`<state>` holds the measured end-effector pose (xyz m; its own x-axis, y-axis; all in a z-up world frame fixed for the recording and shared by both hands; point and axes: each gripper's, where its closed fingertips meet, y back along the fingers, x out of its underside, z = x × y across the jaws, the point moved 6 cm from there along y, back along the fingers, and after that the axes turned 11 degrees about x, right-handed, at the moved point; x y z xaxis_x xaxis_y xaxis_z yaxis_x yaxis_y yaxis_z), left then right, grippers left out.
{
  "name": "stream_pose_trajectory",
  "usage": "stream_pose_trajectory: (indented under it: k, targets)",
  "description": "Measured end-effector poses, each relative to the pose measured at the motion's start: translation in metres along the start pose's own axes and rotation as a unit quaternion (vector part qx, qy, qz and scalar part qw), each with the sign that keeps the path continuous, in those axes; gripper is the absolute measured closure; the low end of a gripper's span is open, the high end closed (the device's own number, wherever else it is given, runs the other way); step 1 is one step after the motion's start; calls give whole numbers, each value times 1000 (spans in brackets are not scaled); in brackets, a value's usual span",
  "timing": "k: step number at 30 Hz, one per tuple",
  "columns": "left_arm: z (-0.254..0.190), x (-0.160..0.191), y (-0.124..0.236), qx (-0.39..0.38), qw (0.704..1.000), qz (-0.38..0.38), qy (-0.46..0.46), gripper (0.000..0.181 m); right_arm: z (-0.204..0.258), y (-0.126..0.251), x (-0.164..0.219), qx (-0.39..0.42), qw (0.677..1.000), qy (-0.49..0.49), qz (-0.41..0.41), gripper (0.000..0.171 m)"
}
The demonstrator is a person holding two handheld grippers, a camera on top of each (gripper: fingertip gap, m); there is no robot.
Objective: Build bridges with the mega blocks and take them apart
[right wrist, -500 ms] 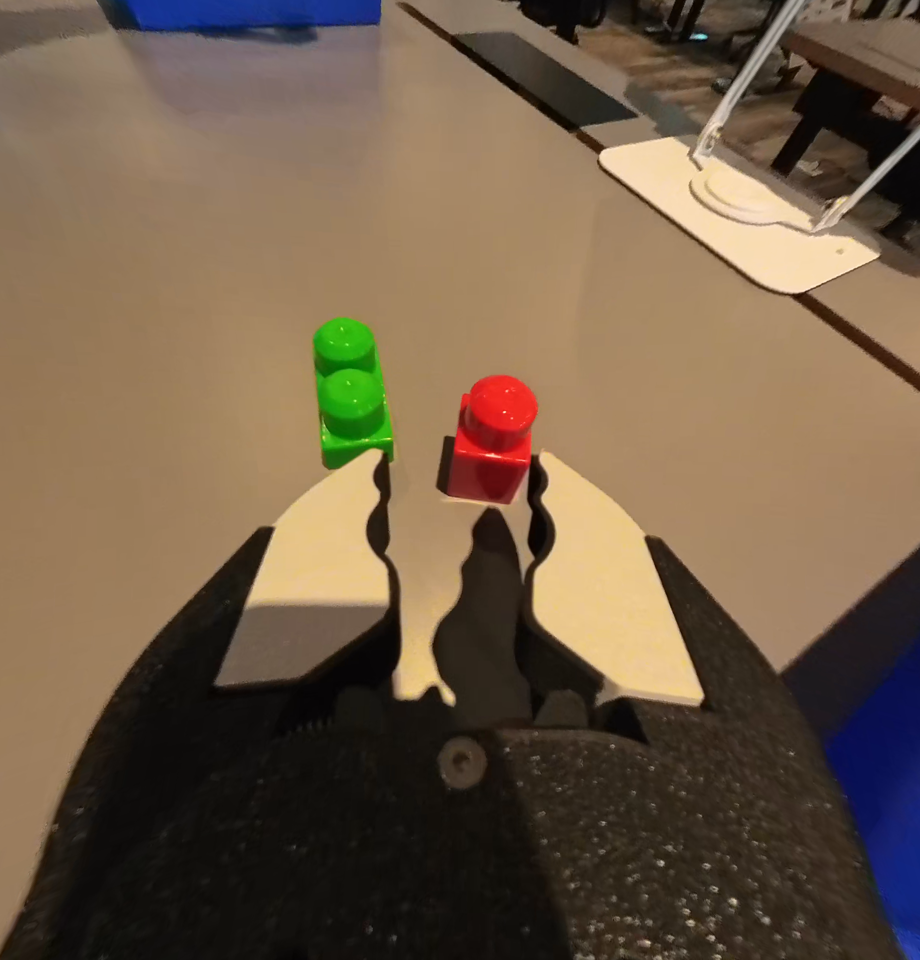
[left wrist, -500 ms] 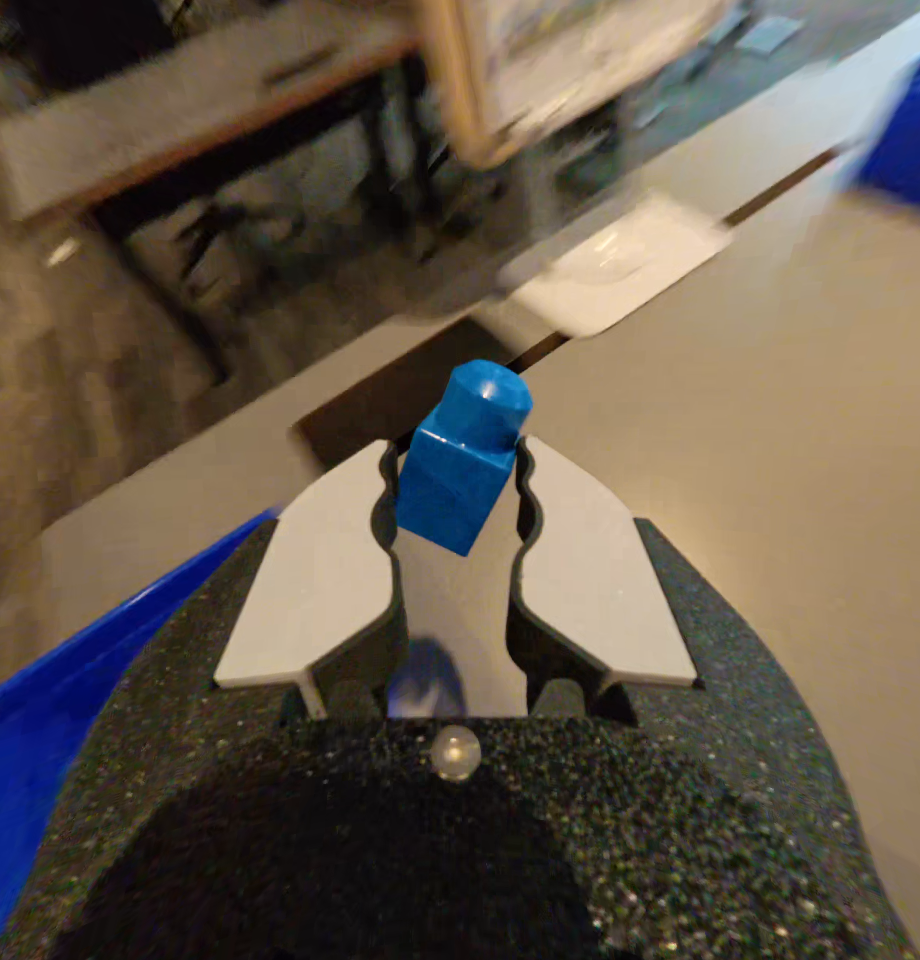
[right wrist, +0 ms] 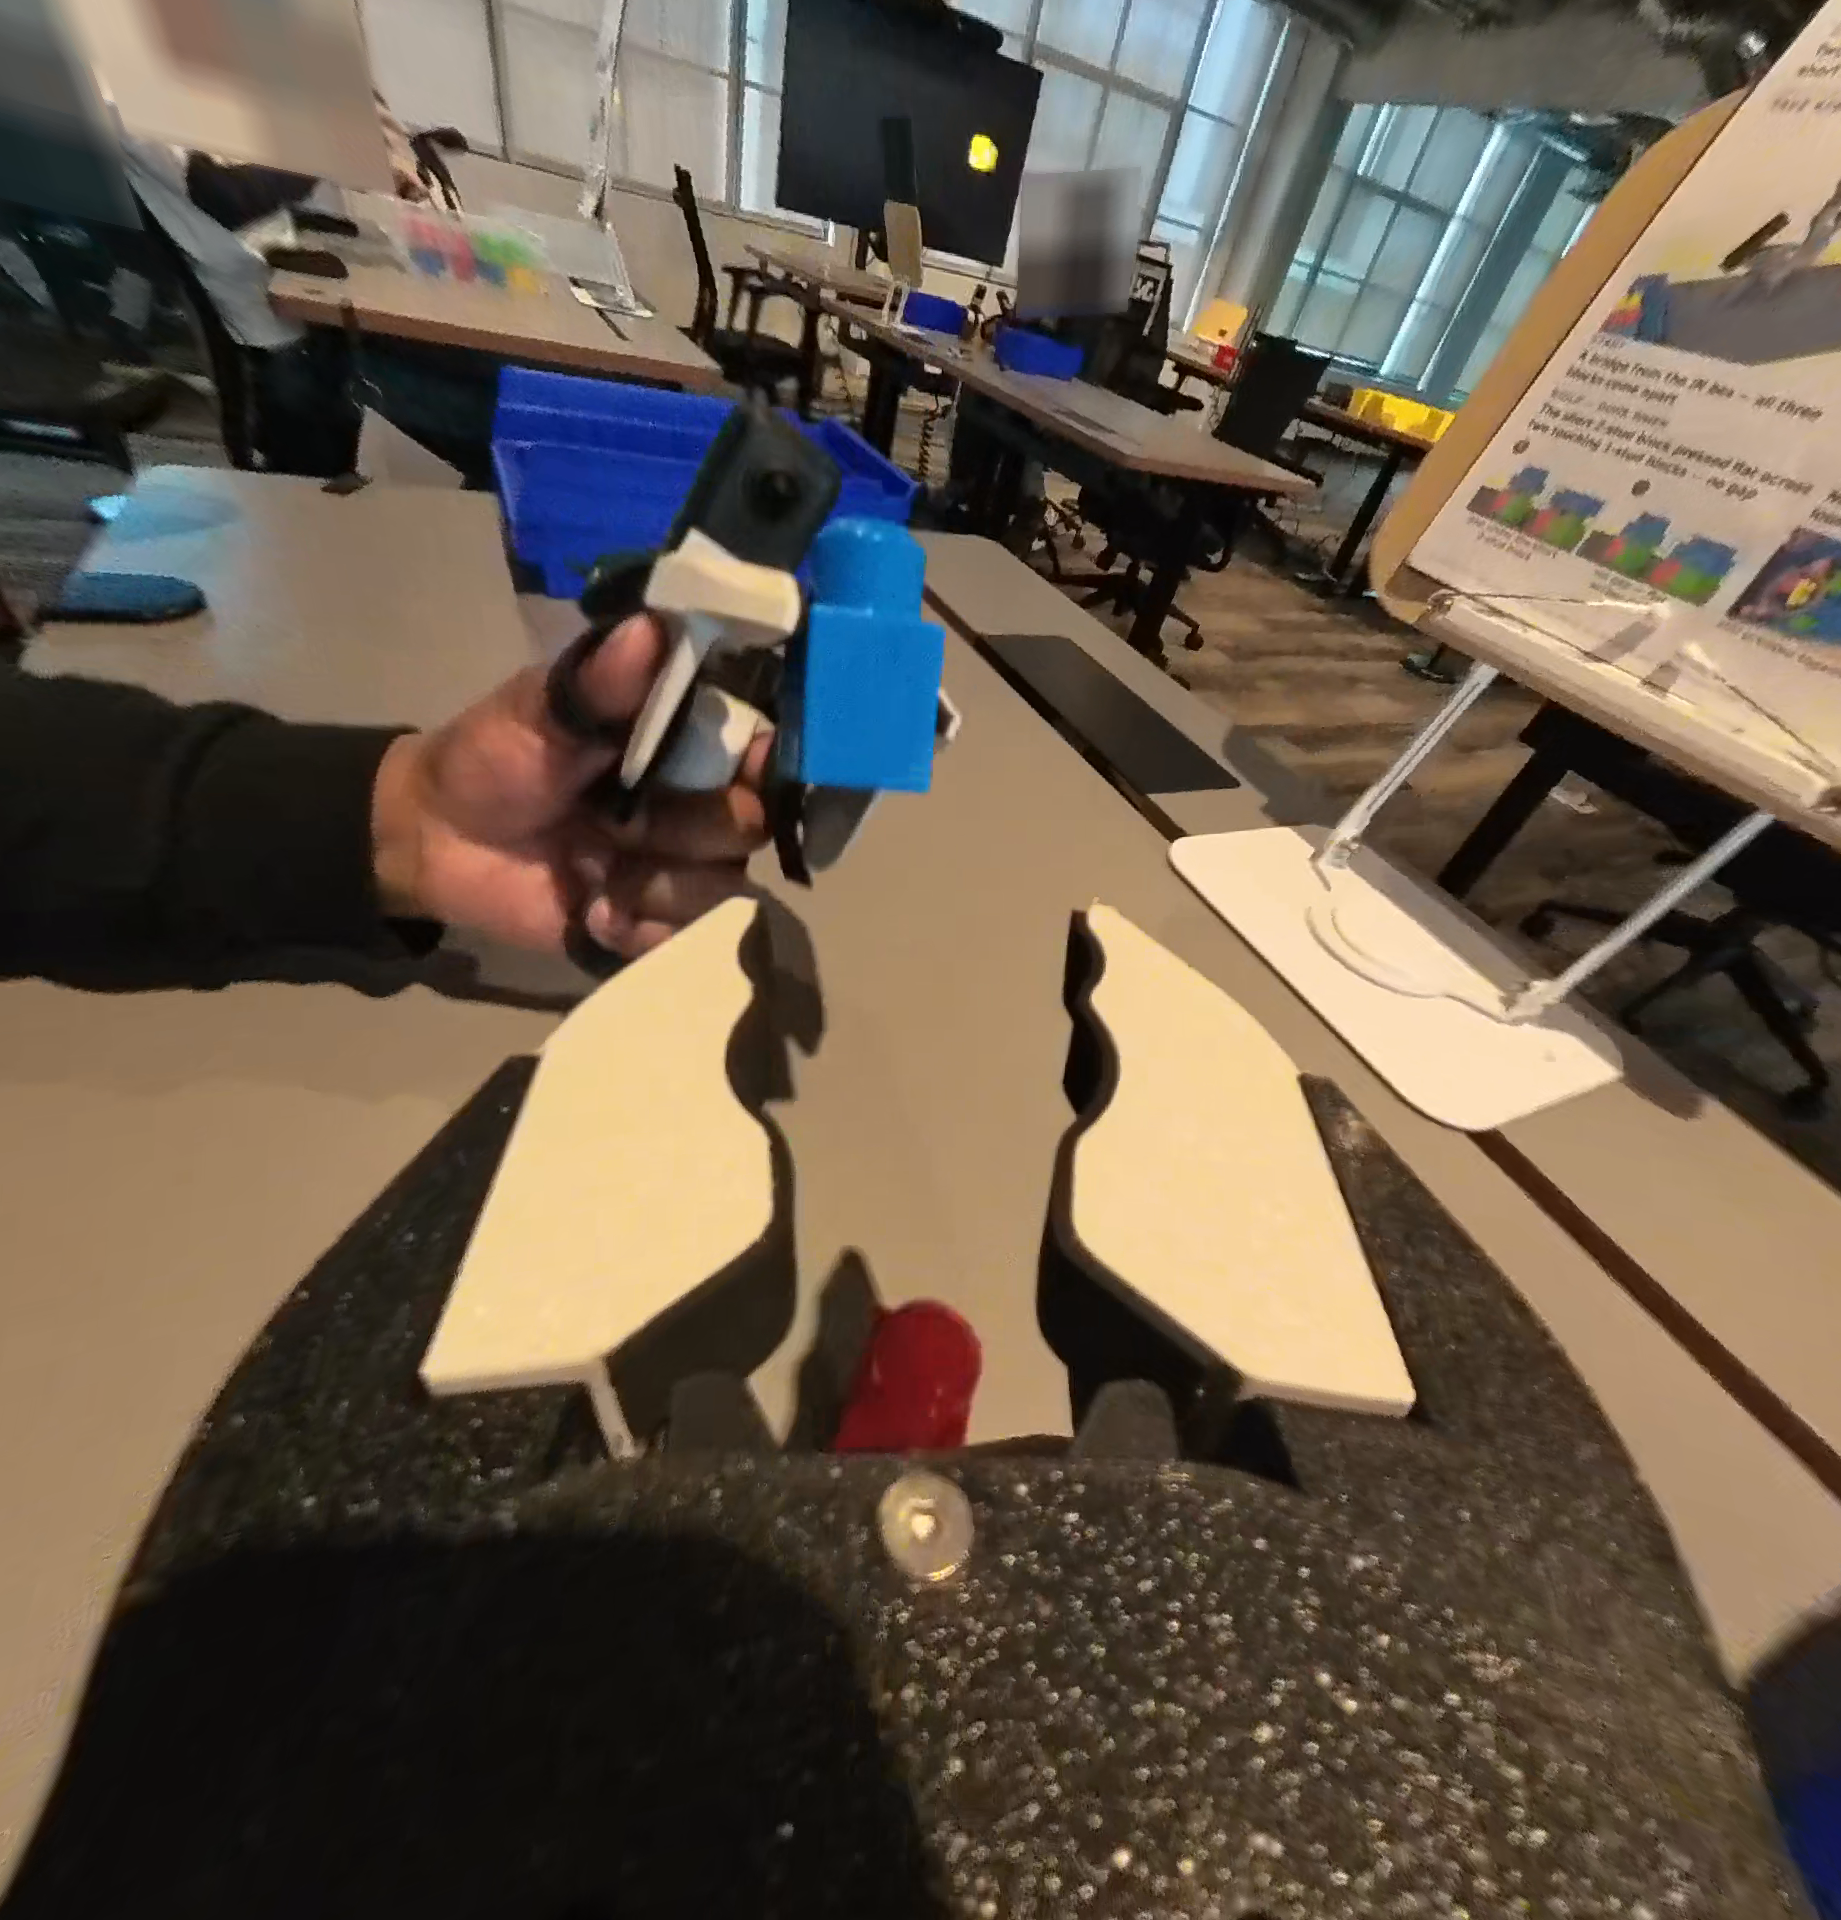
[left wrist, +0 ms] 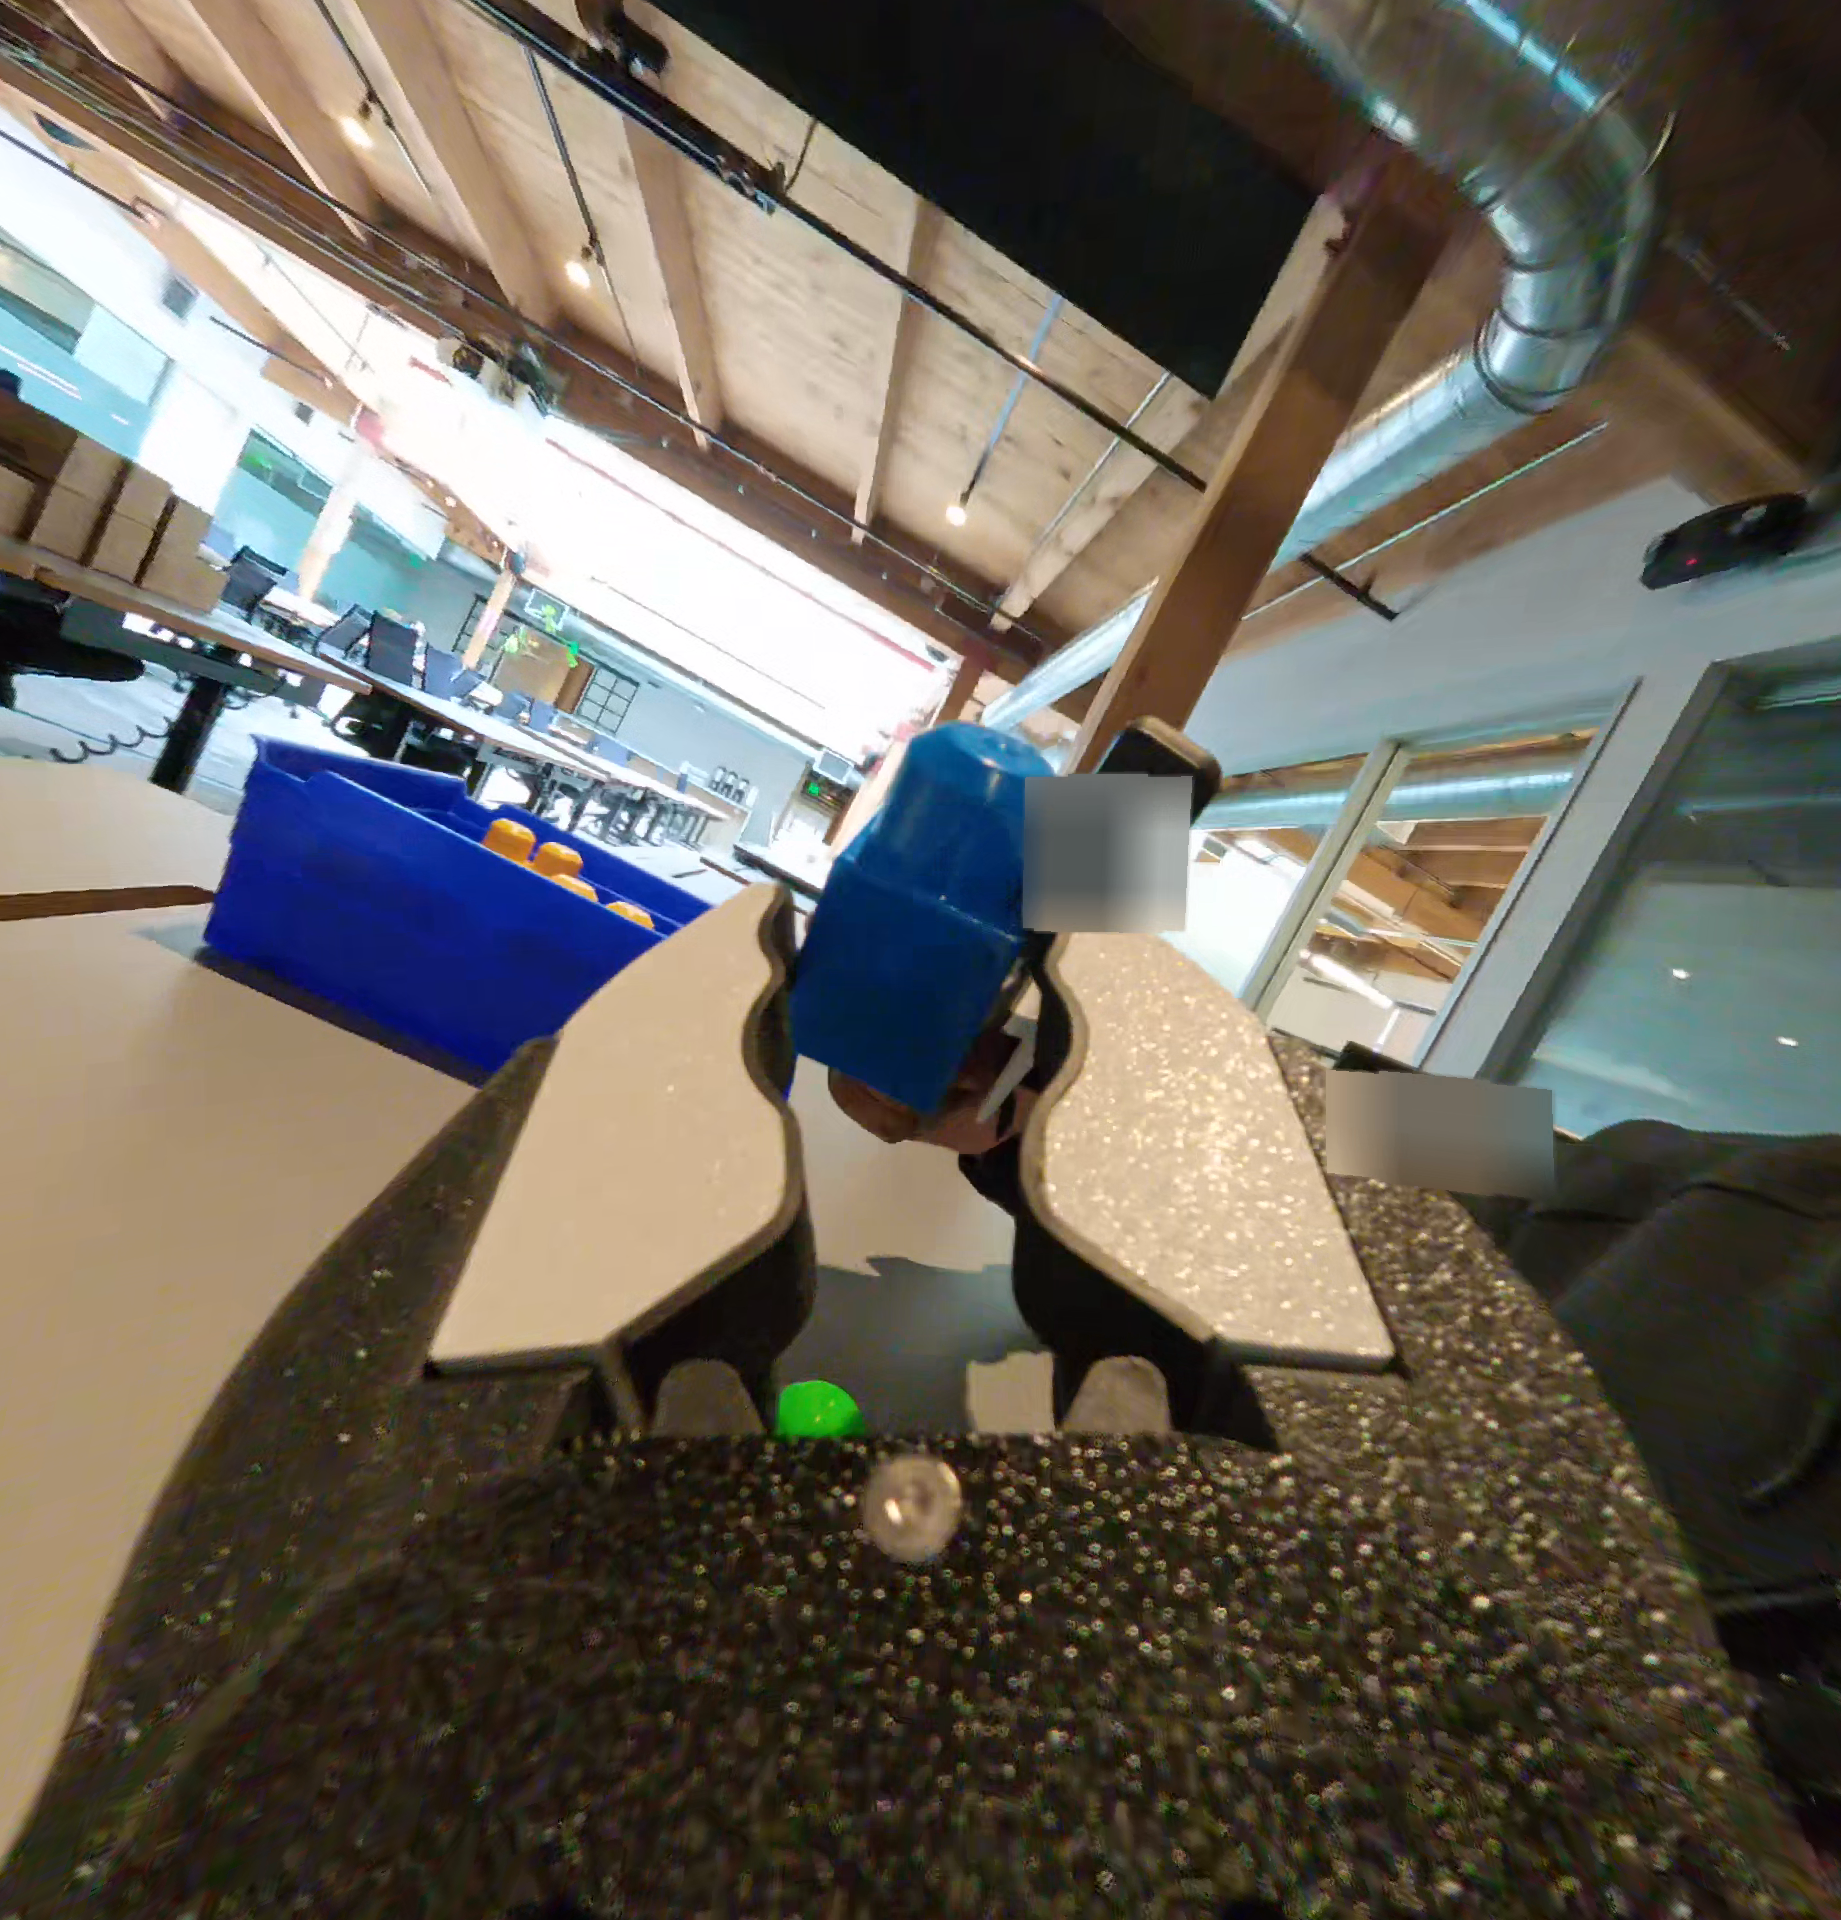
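Blue block (left wrist: 911, 961), a single-stud piece, sits pinched between the fingertips of the left gripper (left wrist: 914, 956), stud pointing up and away, the block tilted a little to the left in the left wrist view. In the right wrist view the same block (right wrist: 866, 691) hangs in the air above the grey table (right wrist: 272, 1091), carried by the left gripper (right wrist: 854, 717), whose handle a hand (right wrist: 542, 800) in a dark sleeve grips from the left.

Right gripper (right wrist: 916, 940) hovers nearer the camera with its jaws spread wide and nothing between them; grey tabletop shows through the gap. Low in that gap, close to the gripper body, a red block (right wrist: 911, 1371) stands on the table, partly hidden and blurred. In the left wrist view a green stud (left wrist: 817, 1410) peeps up from behind the left gripper's body, below the held block; whether it touches anything else cannot be told.

Farther off to the left, a blue bin (left wrist: 396, 914) rests on the table with orange blocks (left wrist: 557, 862) inside it. The right wrist view shows a blue bin (right wrist: 625, 468) at the far edge of the table, behind the held block. To the right, a white stand (right wrist: 1394, 977) on the table props up a printed board (right wrist: 1664, 416) with pictures of block models. Desks, chairs and a dark screen fill the room beyond.
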<state>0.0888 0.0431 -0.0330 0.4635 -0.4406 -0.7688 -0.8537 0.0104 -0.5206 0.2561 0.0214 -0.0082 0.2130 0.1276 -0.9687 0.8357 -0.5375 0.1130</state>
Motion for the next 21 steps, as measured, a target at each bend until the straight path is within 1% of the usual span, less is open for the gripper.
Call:
stream_pose_trajectory:
  k: [3,5,7,10,13,14,15,17,21]
  targets:
    - [0,13,1,-33,999,33,-24,139,4,-17,4,-37,998,-42,-6,111]
    - [-1,22,3,-41,997,63,-29,139,8,-26,11,-47,998,-44,2,109]
    - [-3,24,1,-39,996,76,-33,138,13,-33,20,-52,998,-43,15,109]
    - [-5,22,-2,-36,994,97,-38,138,23,-38,27,-64,997,-45,15,115]
    - [-6,31,-6,-43,989,135,-43,139,32,-41,28,-71,996,-39,24,118]
    - [-6,34,-7,-45,987,145,-46,138,36,-41,28,-70,997,-29,27,124]
    - [-6,37,-9,-45,986,154,-48,139,37,-41,29,-60,998,-16,30,135]
    - [-7,39,-11,-52,983,165,-59,138,39,-40,30,-43,998,3,38,134]
    - [-5,46,-15,-47,978,195,-51,137,39,-32,36,-36,998,28,49,135]
